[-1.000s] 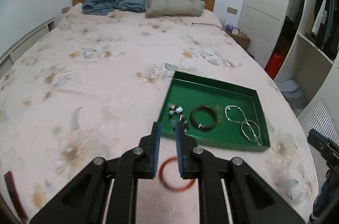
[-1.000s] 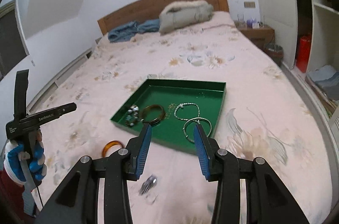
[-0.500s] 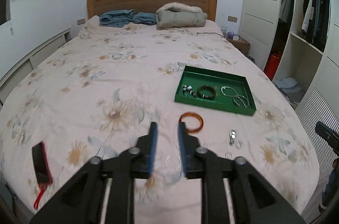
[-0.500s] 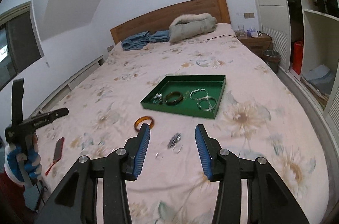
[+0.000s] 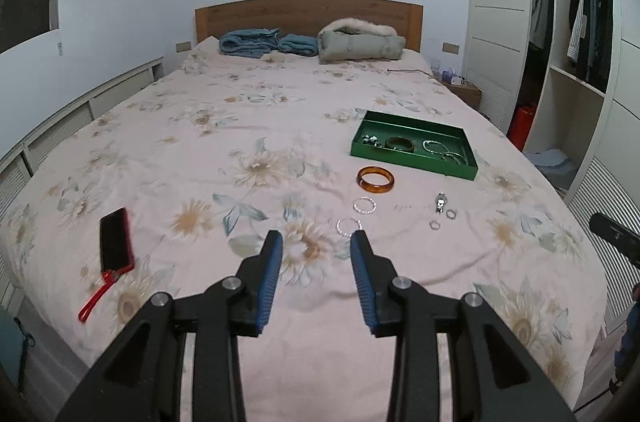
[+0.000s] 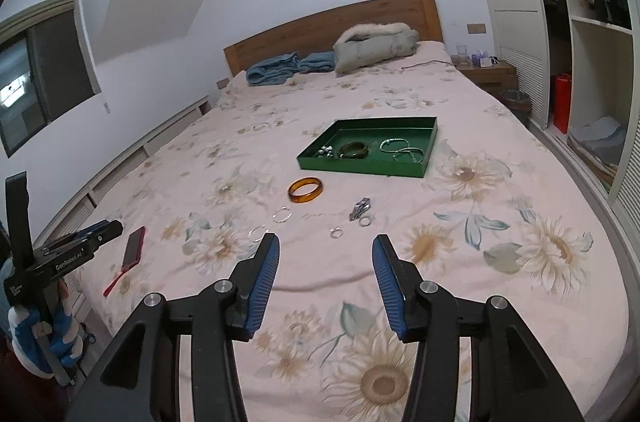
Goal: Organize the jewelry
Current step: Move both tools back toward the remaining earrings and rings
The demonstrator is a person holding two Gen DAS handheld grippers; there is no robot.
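A green tray [image 5: 412,163] lies on the bed and holds a dark bangle [image 5: 399,143], beads and silver bracelets [image 5: 454,156]. In front of it on the sheet lie an amber bangle [image 5: 375,188], two thin silver hoops [image 5: 364,210], a silver clump [image 5: 440,200] and two small rings [image 5: 451,214]. My left gripper [image 5: 316,242] hovers well short of them, its jaws opening with nothing between. In the right wrist view the tray [image 6: 360,168] and amber bangle [image 6: 304,198] lie ahead of my right gripper [image 6: 326,242], whose jaws are also opening and empty.
A red phone [image 5: 116,240] with a red strap lies near the bed's left edge. A blue blanket [image 5: 256,42] and a grey jacket [image 5: 360,42] sit by the headboard. An open wardrobe [image 5: 576,70] stands on the right. A gloved hand [image 6: 36,338] holds the left tool.
Both grippers have drawn far back from the tray. The amber bangle, close under the left fingers a second ago, now lies on the sheet, and the left jaws have spread.
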